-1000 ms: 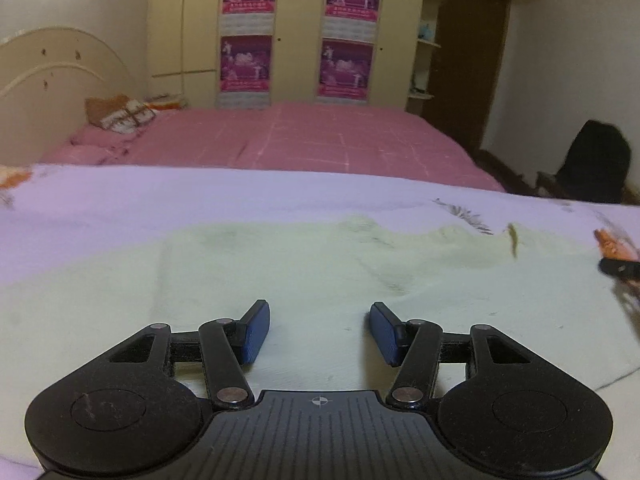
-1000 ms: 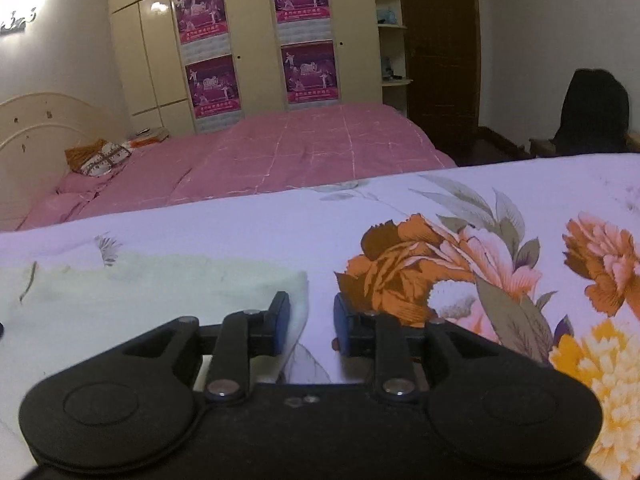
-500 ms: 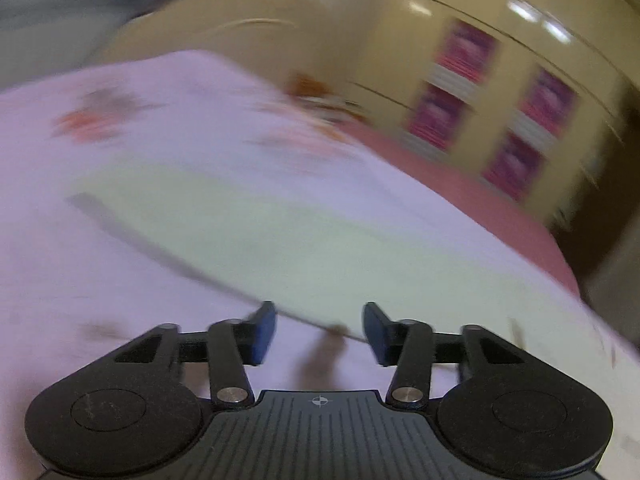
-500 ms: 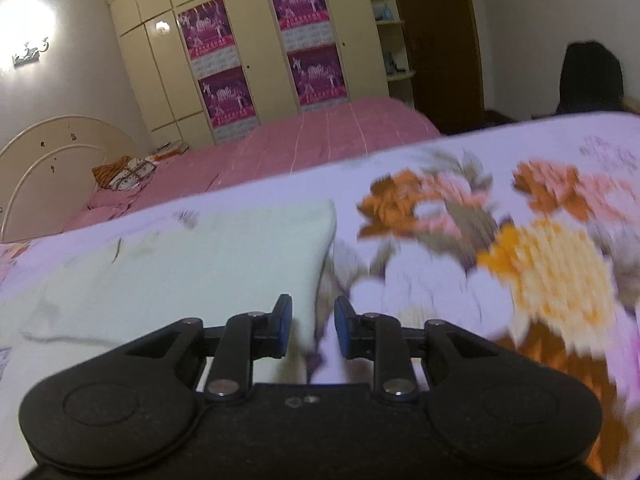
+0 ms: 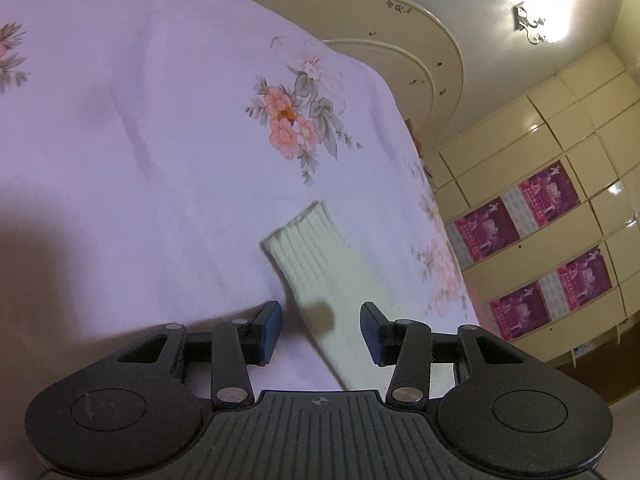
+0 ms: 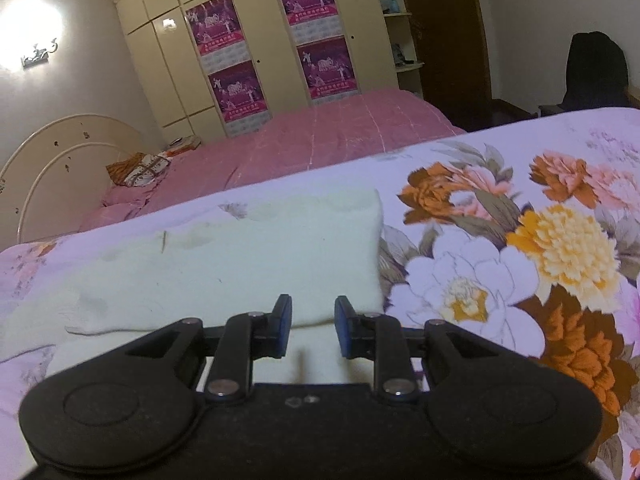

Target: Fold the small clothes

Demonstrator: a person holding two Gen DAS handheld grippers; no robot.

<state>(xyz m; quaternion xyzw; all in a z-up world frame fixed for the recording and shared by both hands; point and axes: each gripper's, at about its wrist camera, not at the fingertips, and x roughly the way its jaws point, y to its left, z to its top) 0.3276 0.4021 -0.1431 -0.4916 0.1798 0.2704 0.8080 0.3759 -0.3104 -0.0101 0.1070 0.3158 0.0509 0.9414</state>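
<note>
Left gripper [image 5: 321, 333]: jaws stand partly apart with nothing pinched; the blue pads are clear of the cloth.
Sleeve [image 5: 316, 264]: a pale knit sleeve with a ribbed cuff runs from between the jaws away ahead, lying flat on the flowered bedsheet [image 5: 140, 128]; the cuff end is the far end.
Left view tilt: the whole scene sits rolled to one side, so the jaws meet the sleeve at a slant, not square across it.
Left risk: closing here may catch one edge of the sleeve only, or gather bedsheet with it, since the cloth lies flush on the sheet; a slanted pinch would likely twist the sleeve as it is carried over.

Right gripper [image 6: 311, 328]: jaws are narrowly apart and hold nothing; I cannot tell whether the tips touch the cloth.
Garment body [image 6: 240, 264]: the same pale knit spreads ahead and to the left of the jaws; its right edge lies just right of the jaws, and bedsheet flowers [image 6: 520, 272] lie beyond.
Right risk: the narrow gap leaves little room for a thick knit, so the jaws may push the edge into a ridge instead of taking it; the folds would then sit uneven.
</note>
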